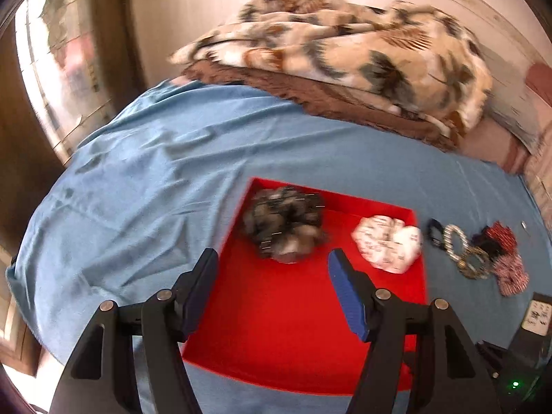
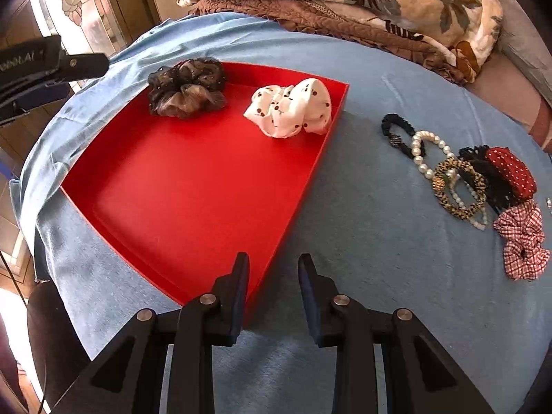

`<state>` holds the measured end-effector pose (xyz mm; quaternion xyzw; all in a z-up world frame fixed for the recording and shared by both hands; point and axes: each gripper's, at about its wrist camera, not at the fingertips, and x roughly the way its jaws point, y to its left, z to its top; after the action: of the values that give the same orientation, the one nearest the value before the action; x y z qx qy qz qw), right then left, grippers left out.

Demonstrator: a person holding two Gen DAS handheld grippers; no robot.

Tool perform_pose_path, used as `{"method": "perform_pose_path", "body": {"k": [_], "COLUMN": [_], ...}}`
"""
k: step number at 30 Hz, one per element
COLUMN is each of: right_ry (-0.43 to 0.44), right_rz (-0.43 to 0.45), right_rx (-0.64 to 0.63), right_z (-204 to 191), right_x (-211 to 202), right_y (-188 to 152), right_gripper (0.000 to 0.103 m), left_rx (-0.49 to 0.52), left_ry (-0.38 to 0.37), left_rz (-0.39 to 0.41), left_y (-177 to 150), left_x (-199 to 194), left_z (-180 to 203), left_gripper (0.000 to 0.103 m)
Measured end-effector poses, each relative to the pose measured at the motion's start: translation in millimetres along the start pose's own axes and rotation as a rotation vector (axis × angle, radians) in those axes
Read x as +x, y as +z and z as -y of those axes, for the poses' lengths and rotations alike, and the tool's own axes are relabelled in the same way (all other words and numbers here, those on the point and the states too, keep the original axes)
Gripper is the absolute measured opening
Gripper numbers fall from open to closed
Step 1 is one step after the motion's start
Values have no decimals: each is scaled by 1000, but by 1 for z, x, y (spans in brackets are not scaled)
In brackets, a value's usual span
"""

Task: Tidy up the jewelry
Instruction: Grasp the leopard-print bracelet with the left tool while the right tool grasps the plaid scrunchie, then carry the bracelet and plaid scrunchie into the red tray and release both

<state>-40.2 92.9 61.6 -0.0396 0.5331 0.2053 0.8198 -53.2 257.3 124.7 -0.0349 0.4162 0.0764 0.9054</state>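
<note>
The bed's blue sheet (image 2: 379, 241) holds a red tray (image 2: 179, 186) with 2 scrunchies (image 2: 188, 88) in its far end. The other jewelry pile (image 2: 476, 186) sits on the sheet, right of the tray. The left tool (image 1: 272, 270) is wide open and empty. The right tool (image 2: 273, 269) is partly open and empty too. I think it should open wider, then grab just 1 piece.

Red tray (image 2: 193, 186): shallow, square, open, flat on the blue cloth.
Dark scrunchie (image 2: 188, 86): black-and-brown sheer fabric, inside the tray at its far left corner.
White scrunchie (image 2: 289, 108): red-dotted, inside the tray against the far right wall.
Loose pile (image 2: 462, 179): on the cloth right of the tray; black band, pearl bracelet, gold-black bangle, red dotted scrunchie, red checked scrunchie, overlapping.
</note>
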Motion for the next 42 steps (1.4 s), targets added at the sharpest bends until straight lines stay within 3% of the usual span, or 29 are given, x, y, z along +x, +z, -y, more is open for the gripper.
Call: {"method": "perform_pose_path", "body": {"k": [2, 3, 5, 9, 15, 21, 28, 29, 30, 31, 33, 36, 42], "right_ry": [54, 87, 116, 77, -67, -116, -90, -89, -91, -89, -75, -70, -38], "right_rz": [18, 37, 76, 130, 216, 257, 235, 233, 231, 229, 222, 225, 257], "right_rx": [35, 60, 107, 213, 379, 478, 473, 472, 475, 479, 479, 486, 536], "right_z": [11, 21, 40, 95, 184, 244, 257, 257, 257, 257, 258, 257, 256], "right_x": [-8, -15, -27, -47, -78, -88, -55, -52, -49, -48, -46, -49, -73], "right_y": [-6, -10, -20, -45, -67, -67, -46, -45, -44, -43, -44, -48, -62], "right_gripper": [35, 46, 58, 58, 58, 65, 66, 66, 66, 64, 20, 11, 10], "left_rx": [35, 61, 91, 163, 296, 428, 542, 547, 546, 543, 530, 501, 392], "left_ry": [-29, -57, -99, -216, -329, -333, -364, -374, -391, -400, -422, -435, -504], "left_rz": [-3, -6, -17, -61, -102, -132, -163, -176, -190, -217, -249, -240, -201], "left_y": [2, 3, 4, 4, -2, -1, -6, -7, -8, -9, -13, -15, -17], "left_x": [-2, -2, -2, 11, 44, 84, 110, 112, 113, 116, 115, 101, 49], "left_z": [19, 34, 55, 112, 193, 244, 276, 278, 280, 282, 282, 278, 252], "left_gripper": [65, 65, 65, 65, 65, 65, 64, 61, 38, 7, 6, 6, 6]}}
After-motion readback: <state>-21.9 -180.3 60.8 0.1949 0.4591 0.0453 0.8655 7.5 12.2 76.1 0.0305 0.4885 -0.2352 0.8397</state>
